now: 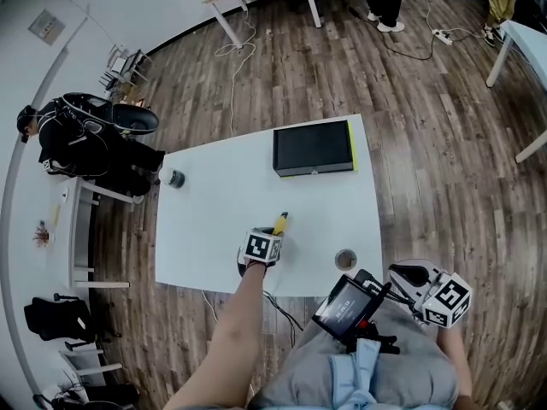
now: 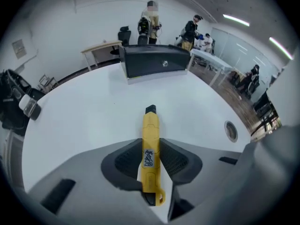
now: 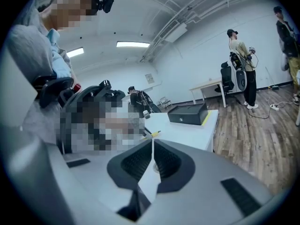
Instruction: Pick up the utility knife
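Observation:
The yellow utility knife [image 1: 280,223] [image 2: 150,144] has a black tip that points toward the far side of the white table [image 1: 214,220]. My left gripper [image 1: 273,236] [image 2: 150,161] points steeply down over the table's near middle. Its dark pads [image 2: 126,161] press on both sides of the knife's handle. I cannot tell whether the knife is off the table. My right gripper [image 1: 410,273] [image 3: 153,159] is held off the table's near right corner, above the person's lap. Its pads meet with nothing between them.
A black box [image 1: 313,148] [image 2: 154,62] [image 3: 188,113] with a yellow edge lies at the table's far side. A small round ring [image 1: 345,260] [image 2: 230,130] sits near the front right edge and a dark jar [image 1: 174,178] at the left edge. A tablet-like device [image 1: 346,304] rests on the person's lap.

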`<state>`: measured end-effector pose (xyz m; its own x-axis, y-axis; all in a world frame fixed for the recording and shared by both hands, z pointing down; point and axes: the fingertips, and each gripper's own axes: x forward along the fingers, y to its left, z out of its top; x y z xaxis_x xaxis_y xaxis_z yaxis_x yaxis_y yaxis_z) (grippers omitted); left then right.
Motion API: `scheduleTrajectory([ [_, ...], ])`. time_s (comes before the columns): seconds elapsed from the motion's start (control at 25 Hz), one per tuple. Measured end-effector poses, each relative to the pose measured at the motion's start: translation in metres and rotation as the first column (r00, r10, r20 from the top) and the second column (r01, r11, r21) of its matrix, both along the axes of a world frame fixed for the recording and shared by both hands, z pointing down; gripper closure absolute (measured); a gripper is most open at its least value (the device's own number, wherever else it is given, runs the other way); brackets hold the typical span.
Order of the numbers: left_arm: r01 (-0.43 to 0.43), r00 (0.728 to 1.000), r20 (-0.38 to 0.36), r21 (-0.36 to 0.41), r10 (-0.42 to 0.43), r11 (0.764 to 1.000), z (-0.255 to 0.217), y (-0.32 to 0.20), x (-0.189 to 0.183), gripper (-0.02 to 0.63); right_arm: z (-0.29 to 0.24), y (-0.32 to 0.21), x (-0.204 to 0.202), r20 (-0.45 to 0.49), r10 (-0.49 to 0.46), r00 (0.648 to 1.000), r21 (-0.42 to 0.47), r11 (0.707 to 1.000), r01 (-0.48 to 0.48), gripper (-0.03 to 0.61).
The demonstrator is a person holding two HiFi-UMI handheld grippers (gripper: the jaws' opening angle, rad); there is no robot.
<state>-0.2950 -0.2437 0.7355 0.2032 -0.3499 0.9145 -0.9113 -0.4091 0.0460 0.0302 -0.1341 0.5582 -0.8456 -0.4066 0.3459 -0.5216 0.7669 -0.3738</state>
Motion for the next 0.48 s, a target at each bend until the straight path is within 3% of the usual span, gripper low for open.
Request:
scheduleTrajectory([
  [0.2,0.142,0.976,-0.180,0.081,-0.125,0.987,-0.025,0.004,0.022,0.489,-0.002,0.005,0.001,0.011,-0.016,1.000,0.016,1.000,0.016,0.549],
  [0.36,0.283,0.901,-0.368,0.098,-0.229,0.954,-0.050,0.007,0.041,0.489,-0.005,0.004,-0.002,0.022,-0.036,0.999,0.031,0.999,0.035,0.549],
  [0.48,0.328,0.841,-0.482,0.096,-0.245,0.940,-0.067,0.010,0.060,0.491,-0.009,0.005,-0.002,0.028,-0.051,0.998,0.042,0.998,0.050,0.549],
])
